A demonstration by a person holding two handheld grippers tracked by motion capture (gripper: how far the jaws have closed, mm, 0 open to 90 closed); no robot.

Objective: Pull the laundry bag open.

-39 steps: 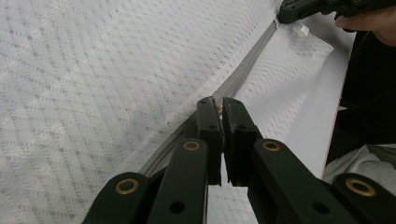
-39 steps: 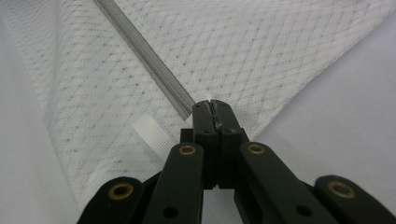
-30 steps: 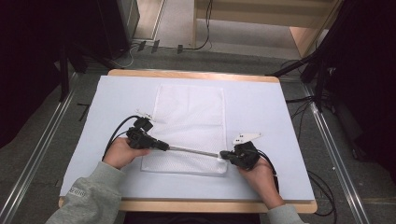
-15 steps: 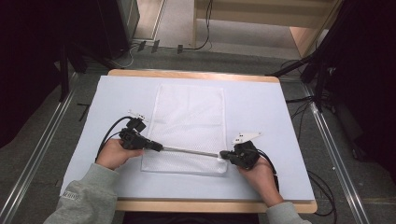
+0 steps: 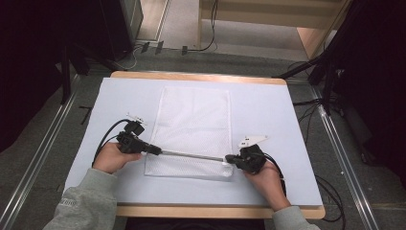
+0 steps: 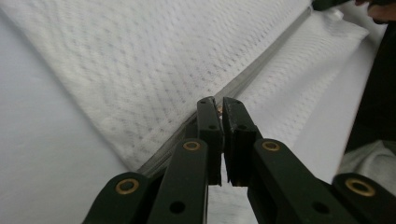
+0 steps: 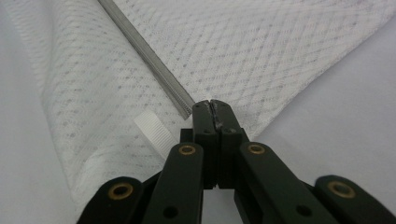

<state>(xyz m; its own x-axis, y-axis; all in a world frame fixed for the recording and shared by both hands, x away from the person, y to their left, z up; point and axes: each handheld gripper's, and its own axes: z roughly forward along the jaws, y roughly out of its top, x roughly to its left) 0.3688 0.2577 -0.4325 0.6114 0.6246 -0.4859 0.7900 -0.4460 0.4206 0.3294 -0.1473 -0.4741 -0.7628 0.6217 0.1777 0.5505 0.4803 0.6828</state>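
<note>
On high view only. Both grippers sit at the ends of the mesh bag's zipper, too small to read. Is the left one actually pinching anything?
Observer: Yes. The left gripper is shut, with a small brassy piece, likely the zipper pull, between its fingertips.
Operator: Right side?
Observer: The right gripper is shut on the edge of the mesh bag, right where the zipper ends.
Operator: Anything loose near it?
Observer: A white ribbed tab sticks out of the bag just left of the fingers in the right gripper view.
</note>
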